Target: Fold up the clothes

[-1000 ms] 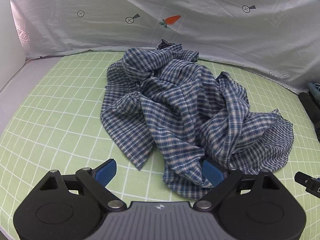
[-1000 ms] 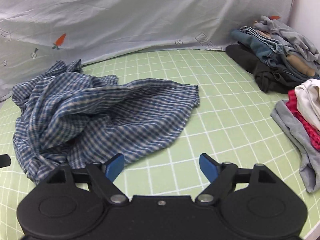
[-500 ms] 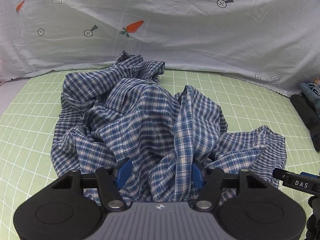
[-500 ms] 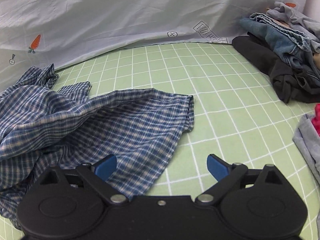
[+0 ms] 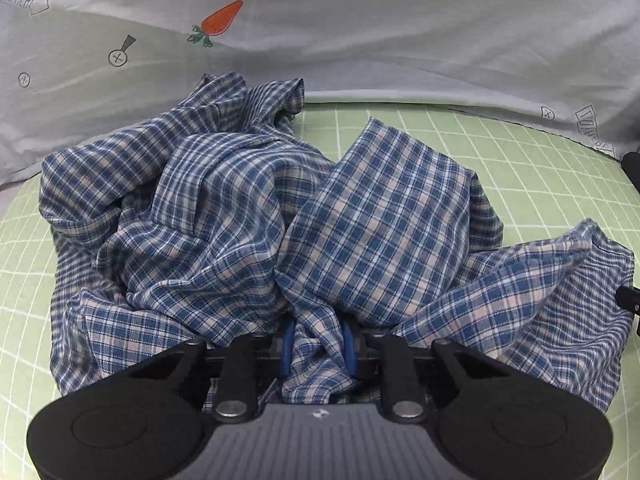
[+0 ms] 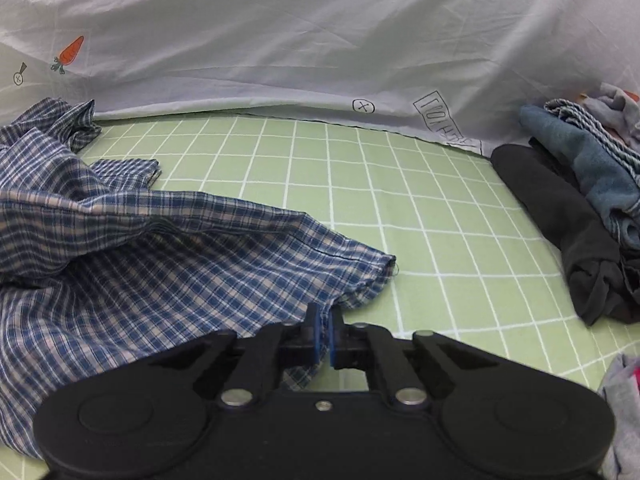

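Green gridded mat (image 6: 400, 208) under a pale carrot-print sheet (image 6: 280, 32). Crumpled blue plaid shirt (image 5: 248, 216) lies on its left; piled clothes (image 6: 580, 200) far right. Left gripper (image 5: 318, 346) pinches bunched fabric; right gripper (image 6: 325, 334) pinches the shirt's near edge.

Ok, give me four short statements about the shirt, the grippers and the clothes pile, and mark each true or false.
1. The left gripper is shut on a bunch of the plaid shirt. True.
2. The right gripper is wide open. False: its jaws are closed on the shirt's edge.
3. The shirt lies neatly folded. False: it is crumpled.
4. A pile of clothes sits at the right of the green grid mat. True.
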The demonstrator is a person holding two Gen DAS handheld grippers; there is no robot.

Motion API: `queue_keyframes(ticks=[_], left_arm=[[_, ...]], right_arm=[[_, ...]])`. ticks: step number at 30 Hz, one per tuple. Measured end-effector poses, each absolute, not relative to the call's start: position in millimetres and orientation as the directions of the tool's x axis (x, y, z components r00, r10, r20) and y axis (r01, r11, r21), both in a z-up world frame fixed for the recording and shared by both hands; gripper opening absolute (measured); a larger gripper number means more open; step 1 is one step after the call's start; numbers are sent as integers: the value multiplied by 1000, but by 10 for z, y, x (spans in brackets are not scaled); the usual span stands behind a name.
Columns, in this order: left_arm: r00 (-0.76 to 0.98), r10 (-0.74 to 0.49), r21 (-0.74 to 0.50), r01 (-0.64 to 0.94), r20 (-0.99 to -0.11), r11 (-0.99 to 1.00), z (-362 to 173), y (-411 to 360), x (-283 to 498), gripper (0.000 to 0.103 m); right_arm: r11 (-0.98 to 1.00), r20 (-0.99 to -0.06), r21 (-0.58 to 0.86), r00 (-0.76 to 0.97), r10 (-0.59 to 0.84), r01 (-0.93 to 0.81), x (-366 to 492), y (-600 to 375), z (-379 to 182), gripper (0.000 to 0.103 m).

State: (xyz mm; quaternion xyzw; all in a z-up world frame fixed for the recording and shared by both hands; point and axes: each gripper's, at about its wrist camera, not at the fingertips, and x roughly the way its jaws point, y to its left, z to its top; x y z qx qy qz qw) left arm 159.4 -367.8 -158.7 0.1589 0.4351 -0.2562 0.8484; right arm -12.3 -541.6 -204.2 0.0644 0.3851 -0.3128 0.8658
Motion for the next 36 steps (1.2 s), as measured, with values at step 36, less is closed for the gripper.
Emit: queue_keyframes(ticks=[36], left_arm=[[569,-271,7,438,-777,899,-1009,-331,1506,8]], right_arm=[[848,-636,20,661,-398,529,-585,-2253,-1291,4]])
